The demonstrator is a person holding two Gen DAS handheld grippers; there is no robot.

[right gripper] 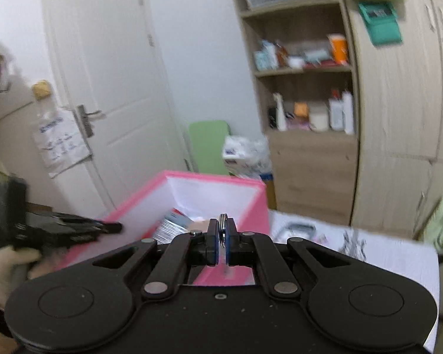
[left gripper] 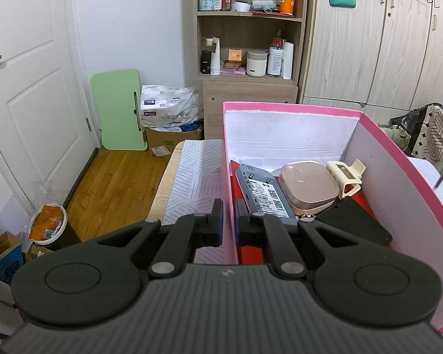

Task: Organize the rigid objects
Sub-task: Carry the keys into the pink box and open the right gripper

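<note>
A pink box with white inner walls stands on the table. In it lie a grey labelled device, a rose-gold tin, a cream hair claw and a flat black item. My left gripper is shut on the box's left wall, one finger on each side of it. In the right wrist view, my right gripper is shut on a small metal ring, held on edge above the near rim of the pink box. This view is blurred. The left gripper shows at the box's left side, held by a gloved hand.
A white patterned cloth covers the table left of the box, and the table edge drops to a wooden floor. Small blurred items lie on the cloth right of the box. A shelf unit and wardrobe stand behind.
</note>
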